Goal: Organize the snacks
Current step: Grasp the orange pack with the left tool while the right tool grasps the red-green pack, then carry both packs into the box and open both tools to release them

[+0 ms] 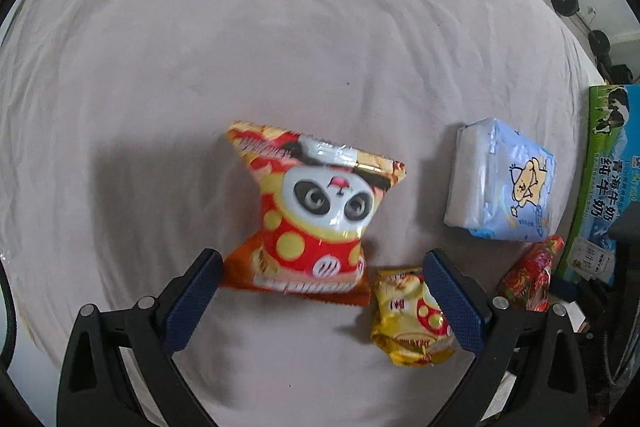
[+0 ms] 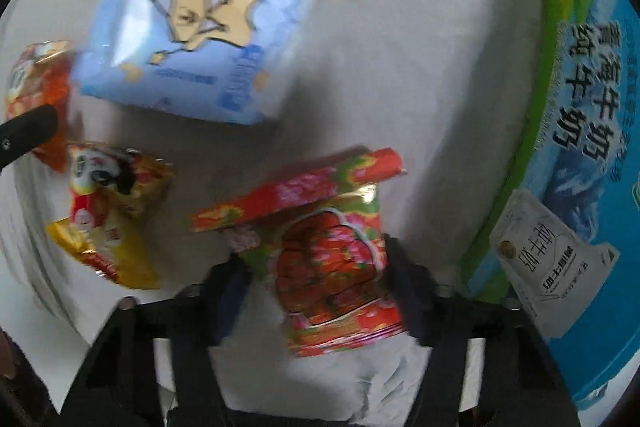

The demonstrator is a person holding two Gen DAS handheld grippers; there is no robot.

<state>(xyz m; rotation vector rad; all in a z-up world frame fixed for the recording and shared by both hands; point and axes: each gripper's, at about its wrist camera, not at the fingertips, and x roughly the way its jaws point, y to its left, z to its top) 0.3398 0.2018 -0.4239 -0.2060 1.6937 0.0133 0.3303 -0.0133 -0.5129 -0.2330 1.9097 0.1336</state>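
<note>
A red and orange panda snack bag lies on the white cloth, just ahead of my left gripper, which is open; the bag's near edge sits between the fingertips. A small yellow panda packet rests against the right finger. My right gripper straddles a red flowered snack bag, fingers at both of its sides; the view is blurred, so contact is unclear. The yellow packet lies left of it.
A light blue pack with a star cartoon lies on the cloth. A blue and green milk carton box stands at the right edge. Dumbbells and furniture lie beyond the far right.
</note>
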